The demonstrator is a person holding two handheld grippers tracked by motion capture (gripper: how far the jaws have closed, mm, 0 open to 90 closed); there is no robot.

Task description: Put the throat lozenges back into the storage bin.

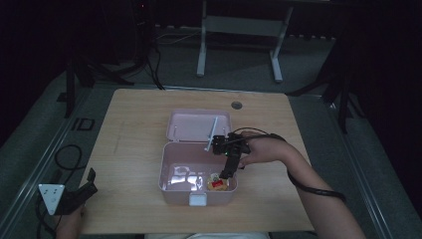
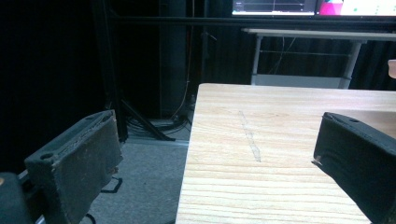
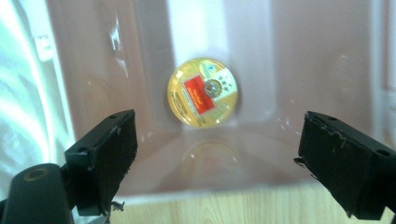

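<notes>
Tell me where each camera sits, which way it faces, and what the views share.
High view: above the person's side, looking forward and down on the table; right hand and left tool show.
Left gripper view: on the left tool, facing along the table edge toward a far desk; open jaws show.
Right gripper view: on the right tool, looking into the pink box; open jaws show.
Shared: the round tin appears in high and right views.

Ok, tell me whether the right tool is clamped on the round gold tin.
No: the right tool is wide open, with the round gold tin lying untouched beyond it in the pink plastic box.
</notes>
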